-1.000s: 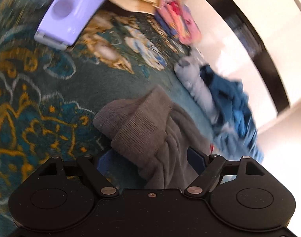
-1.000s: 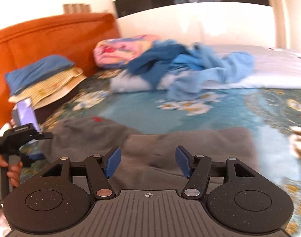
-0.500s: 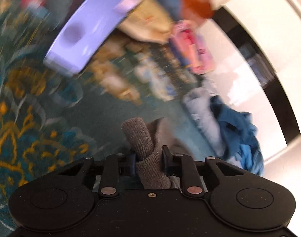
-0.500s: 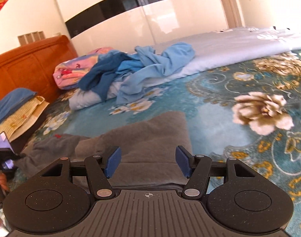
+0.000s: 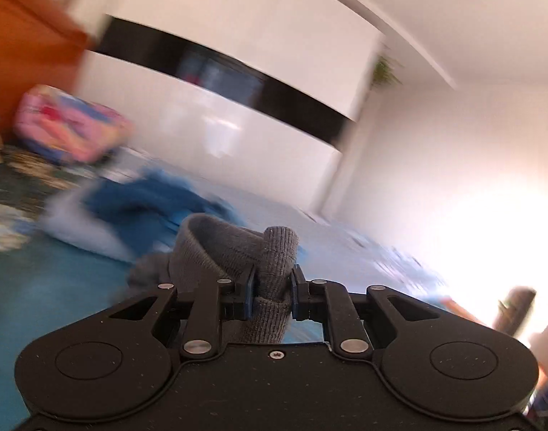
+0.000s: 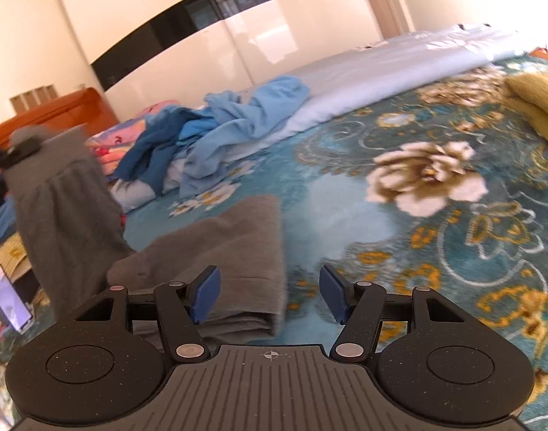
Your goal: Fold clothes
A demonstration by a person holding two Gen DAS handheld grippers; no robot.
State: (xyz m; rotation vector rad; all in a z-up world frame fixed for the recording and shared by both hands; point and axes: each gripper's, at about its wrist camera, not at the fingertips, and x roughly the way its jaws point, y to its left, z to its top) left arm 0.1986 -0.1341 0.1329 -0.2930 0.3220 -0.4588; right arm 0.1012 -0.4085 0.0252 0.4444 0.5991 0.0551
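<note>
Floral teal bedspread (image 6: 399, 222) lies under your grey garment (image 6: 216, 248). Your left gripper (image 5: 272, 282) is clenched on its ribbed hem, lifting 1 end; your right gripper (image 6: 267, 292) hovers released over the folded part.

My left camera looks level along its fingers, close behind the grey garment (image 5: 274, 262). My right looks down, low over the bedspread (image 6: 435, 215). Both see that garment.

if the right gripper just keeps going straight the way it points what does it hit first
Probably the grey garment: the open right gripper points over its folded right edge, with the floral bedspread just beyond. Depth is unclear, so it might skim the fold.
</note>
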